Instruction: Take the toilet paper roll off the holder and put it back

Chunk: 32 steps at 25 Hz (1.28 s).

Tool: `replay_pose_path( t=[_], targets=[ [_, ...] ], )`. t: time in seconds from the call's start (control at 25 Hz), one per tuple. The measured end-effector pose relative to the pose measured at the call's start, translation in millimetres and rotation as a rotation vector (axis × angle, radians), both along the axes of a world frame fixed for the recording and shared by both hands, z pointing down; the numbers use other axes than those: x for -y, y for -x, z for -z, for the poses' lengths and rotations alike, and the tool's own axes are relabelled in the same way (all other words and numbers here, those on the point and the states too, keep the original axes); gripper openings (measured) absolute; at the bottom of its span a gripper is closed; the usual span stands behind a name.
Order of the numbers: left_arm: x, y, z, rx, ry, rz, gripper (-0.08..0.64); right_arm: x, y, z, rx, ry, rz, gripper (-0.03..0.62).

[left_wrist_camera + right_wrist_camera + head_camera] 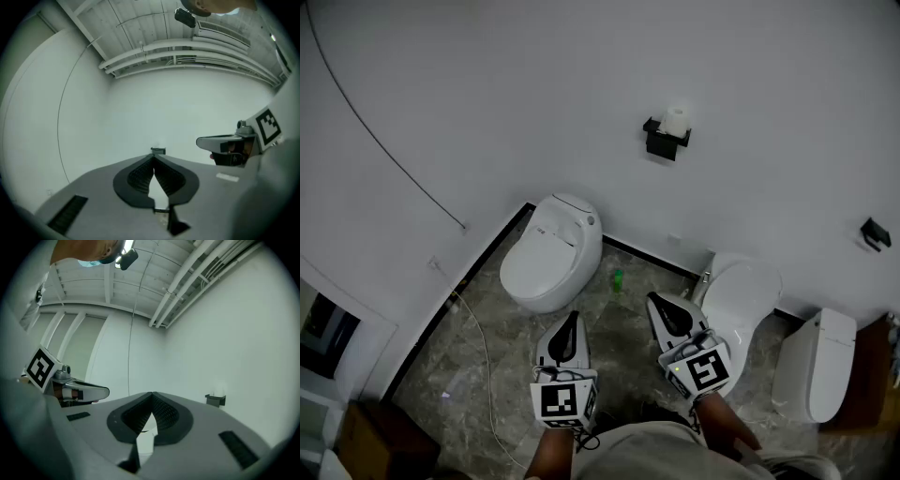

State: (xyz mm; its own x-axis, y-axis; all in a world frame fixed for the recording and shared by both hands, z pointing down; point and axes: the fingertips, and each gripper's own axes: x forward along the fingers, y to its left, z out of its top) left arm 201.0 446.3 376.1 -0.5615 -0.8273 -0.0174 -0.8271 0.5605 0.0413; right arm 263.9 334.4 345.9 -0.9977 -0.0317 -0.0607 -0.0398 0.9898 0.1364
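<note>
While both of my grippers hang low over the floor, the toilet paper roll (676, 120) stands on its black holder (664, 142) on the white wall (487, 84), well apart from me and above the white toilet (551, 251). My left gripper (572, 321) has its jaws pressed together with nothing between them, and its own view shows the pads meeting at the tip (153, 160) with the holder (158, 150) small and far off just past them. My right gripper (662, 306) is closed and empty as well. In its view (152, 395) the holder (215, 400) sits off to the right, with the roll (217, 391) a pale shape on top of it.

I judge that the task has not yet begun: this is the approach, before any reach for the roll. The next move calls for stepping in toward the wall between the toilet and the second toilet (741, 300) at my right and raising one gripper to the height of the roll. I would then open its jaws wide enough to take the roll's sides before closing gently, since soft paper will crush under a hard squeeze. From here I cannot tell how the roll sits on the holder, so the lifting direction needs a closer look.
</note>
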Motion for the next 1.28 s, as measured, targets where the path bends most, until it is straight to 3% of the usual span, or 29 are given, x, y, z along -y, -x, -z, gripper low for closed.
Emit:
replay_pose_path(
  t=[0.24,0.52,1.04,1.28],
  targets=[
    [-13.7,20.2,-8.7,-0.012,0.027,-0.065,0.011,-19.0,18.7,-10.2,0.009,0.025,-0.039,0.005],
    [17.0,33.4,-24.7,-0.042,0.036,-0.151,0.011,6.8,32.0,-24.3,-0.011,0.038,-0.086,0.005],
    [171.2,102.3,-11.2,-0.023,0.006,-0.291,0.011,152.5,98.2,-25.5,0.032,0.094,-0.159,0.005],
    [256.6,131.6,-5.1,-0.007,0.032,-0.351,0.011,235.3,120.3,-18.6,0.049,0.096,-0.209,0.005]
  ],
)
